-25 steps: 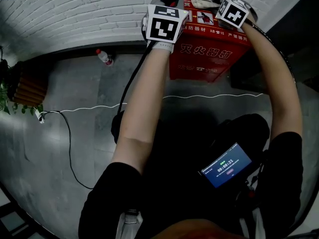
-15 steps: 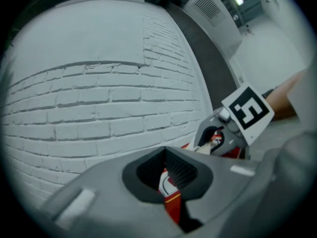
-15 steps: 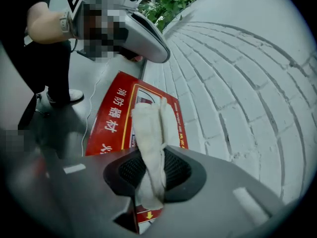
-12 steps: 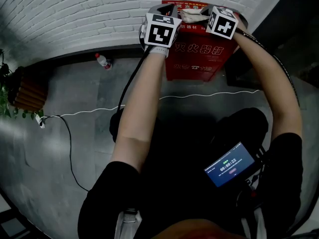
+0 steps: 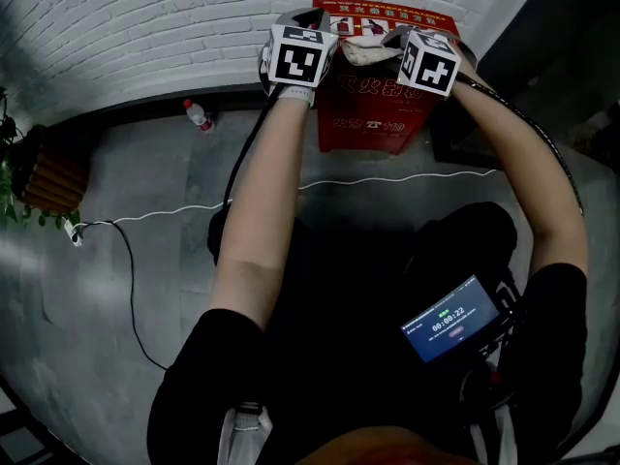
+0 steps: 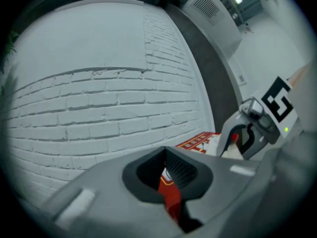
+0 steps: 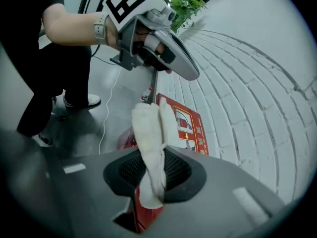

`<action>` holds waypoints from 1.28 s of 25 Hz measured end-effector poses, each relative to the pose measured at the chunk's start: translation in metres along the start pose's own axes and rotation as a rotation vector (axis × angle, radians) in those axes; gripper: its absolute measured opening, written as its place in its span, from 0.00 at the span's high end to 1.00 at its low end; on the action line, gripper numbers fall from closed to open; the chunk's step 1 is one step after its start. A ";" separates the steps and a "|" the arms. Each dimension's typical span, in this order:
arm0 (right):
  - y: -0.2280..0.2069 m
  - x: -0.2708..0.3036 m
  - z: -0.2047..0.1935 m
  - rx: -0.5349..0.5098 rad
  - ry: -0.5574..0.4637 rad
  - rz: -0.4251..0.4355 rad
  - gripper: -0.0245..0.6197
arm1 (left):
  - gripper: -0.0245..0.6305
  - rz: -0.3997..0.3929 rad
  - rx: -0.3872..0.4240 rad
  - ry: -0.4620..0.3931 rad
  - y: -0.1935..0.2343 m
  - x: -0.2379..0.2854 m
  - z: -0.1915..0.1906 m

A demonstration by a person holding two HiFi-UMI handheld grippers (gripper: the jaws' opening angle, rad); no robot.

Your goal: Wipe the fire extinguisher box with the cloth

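Head view: cloth, clamped in the right tongs, has travelled from the rear of the fire extinguisher box lid to its front edge. Left tongs are together, empty, above the box's left corner. Judgement: one lid pass complete; front face outstanding.

Fluffy, matt off-white cloth; smooth, slightly glossy red fire extinguisher box; rough white-painted brick wall; smooth grey floor, dull sheen.
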State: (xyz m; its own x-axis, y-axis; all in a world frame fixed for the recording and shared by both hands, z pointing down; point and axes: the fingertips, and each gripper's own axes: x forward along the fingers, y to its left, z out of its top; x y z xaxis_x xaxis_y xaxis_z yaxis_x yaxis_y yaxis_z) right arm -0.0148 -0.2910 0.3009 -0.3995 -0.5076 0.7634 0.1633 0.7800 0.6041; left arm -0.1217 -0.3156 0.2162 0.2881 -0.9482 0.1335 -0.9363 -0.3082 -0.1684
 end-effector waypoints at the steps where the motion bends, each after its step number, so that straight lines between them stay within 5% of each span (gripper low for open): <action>1: 0.005 0.001 0.002 -0.008 -0.011 0.003 0.83 | 0.96 0.004 0.001 0.001 0.001 0.000 -0.005; 9: -0.020 -0.002 0.032 0.010 -0.128 -0.071 0.83 | 0.96 0.023 -0.027 0.009 0.027 0.004 -0.022; 15: -0.070 0.000 0.042 0.067 -0.113 -0.142 0.83 | 0.96 0.007 -0.080 -0.006 0.030 -0.005 -0.004; 26: -0.152 0.057 0.045 0.083 -0.051 -0.248 0.83 | 0.96 0.043 -0.102 0.028 0.062 0.018 -0.027; 32: -0.168 0.089 0.038 0.105 0.006 -0.219 0.83 | 0.96 0.085 -0.079 0.028 0.089 0.028 -0.039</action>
State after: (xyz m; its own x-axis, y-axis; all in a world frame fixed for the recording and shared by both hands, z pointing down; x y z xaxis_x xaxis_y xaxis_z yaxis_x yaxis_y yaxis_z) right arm -0.1121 -0.4527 0.2584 -0.4101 -0.6709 0.6178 -0.0214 0.6843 0.7289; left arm -0.2047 -0.3667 0.2425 0.2027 -0.9678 0.1491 -0.9703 -0.2191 -0.1029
